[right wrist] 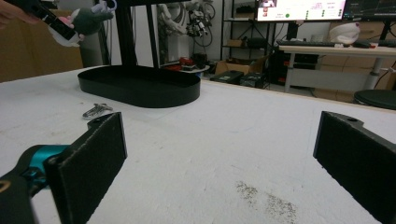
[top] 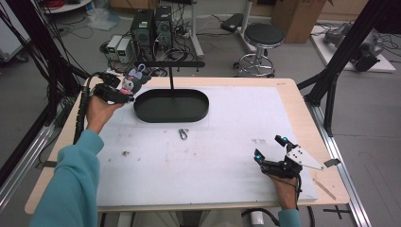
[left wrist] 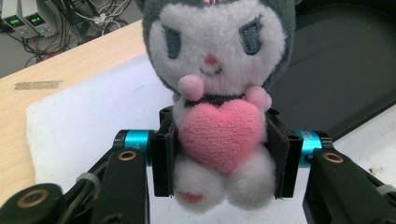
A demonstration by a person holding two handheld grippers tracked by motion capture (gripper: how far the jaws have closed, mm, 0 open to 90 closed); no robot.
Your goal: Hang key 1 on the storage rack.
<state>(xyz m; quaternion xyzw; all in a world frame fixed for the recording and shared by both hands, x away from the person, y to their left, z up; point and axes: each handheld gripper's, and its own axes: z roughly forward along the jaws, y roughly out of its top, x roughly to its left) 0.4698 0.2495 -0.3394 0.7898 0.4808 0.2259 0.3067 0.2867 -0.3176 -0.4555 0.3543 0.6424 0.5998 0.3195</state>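
One plush toy (left wrist: 218,93), one tray (top: 171,105), one clip (top: 183,134)

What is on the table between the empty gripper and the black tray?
In the high view, a small silver metal clasp lies on the white mat between the right gripper and the black oval tray; otherwise that stretch is bare.

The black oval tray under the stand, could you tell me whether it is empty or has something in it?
Empty: the black oval tray shows only its bare dark floor. The plush toy sits in the left hand-held gripper, beside the tray's rim.
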